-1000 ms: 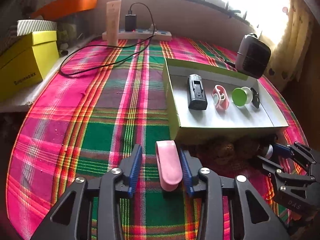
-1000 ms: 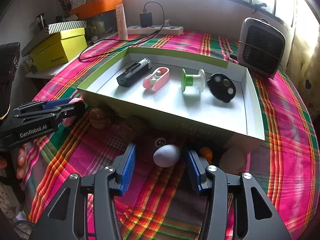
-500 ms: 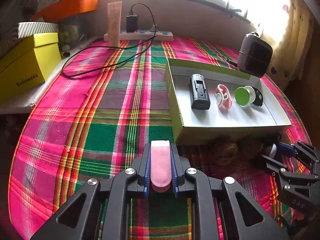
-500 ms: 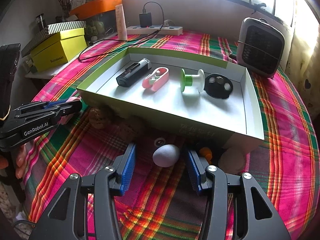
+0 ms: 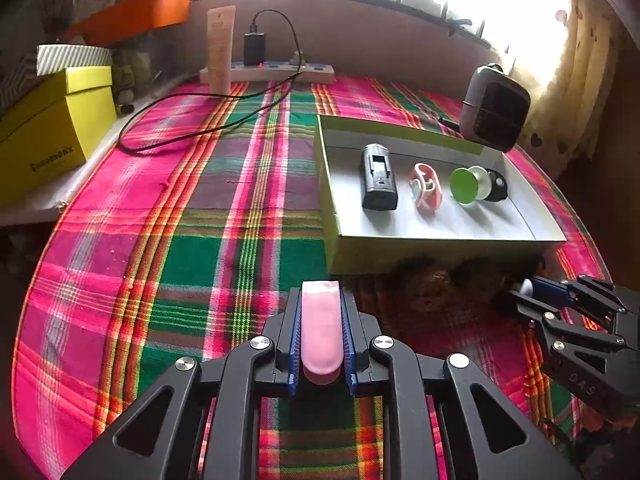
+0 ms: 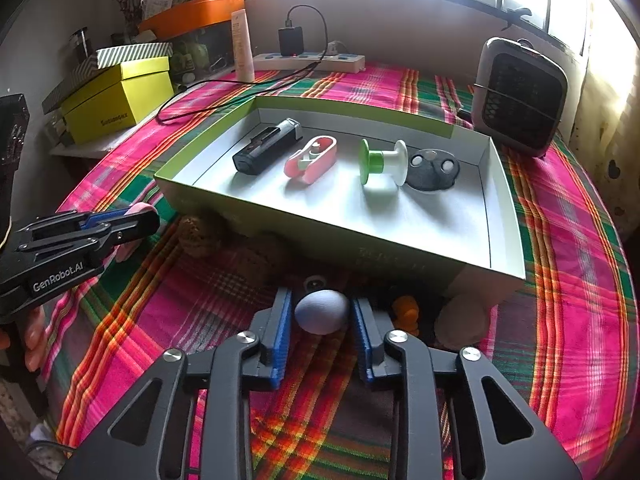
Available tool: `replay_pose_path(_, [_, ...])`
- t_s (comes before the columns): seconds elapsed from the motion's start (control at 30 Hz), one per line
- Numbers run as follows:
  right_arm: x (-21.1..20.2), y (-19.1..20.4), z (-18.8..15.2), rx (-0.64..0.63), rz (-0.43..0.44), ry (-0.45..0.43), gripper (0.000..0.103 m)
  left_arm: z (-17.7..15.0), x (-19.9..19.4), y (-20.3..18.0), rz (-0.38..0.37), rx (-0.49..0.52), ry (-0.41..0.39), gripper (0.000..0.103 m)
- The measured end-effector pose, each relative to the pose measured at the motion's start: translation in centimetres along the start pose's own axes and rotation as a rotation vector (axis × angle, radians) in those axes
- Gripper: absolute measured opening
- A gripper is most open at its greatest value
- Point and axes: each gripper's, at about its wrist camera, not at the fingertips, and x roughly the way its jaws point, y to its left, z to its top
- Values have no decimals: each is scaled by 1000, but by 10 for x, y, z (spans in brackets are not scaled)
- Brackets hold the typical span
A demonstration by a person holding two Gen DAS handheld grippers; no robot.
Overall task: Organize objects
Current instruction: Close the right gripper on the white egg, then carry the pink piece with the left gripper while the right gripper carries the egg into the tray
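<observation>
Your left gripper [image 5: 320, 340] went from wide to pinching the pink clip [image 5: 320, 336], on the cloth just in front of the green box [image 5: 332, 216]. Your right gripper [image 6: 322, 316] was closing on the pale egg [image 6: 322, 311], also just in front of that box; whether its fingers touched the egg yet, you could not tell. So I think both things were nearly ready to lift into the box, beside the black case [image 6: 267, 147].

A plaid-covered table [image 5: 168, 240] bears a box lid [image 6: 360, 240], heater [image 6: 520, 96] and power strip [image 6: 312, 62].
</observation>
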Motion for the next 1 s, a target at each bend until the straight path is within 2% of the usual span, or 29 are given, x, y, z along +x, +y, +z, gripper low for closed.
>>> replay_pose_path(1.0, [-15,4,-12,40,33,-26,27,-22,-13,-33,-10,75,-5,16])
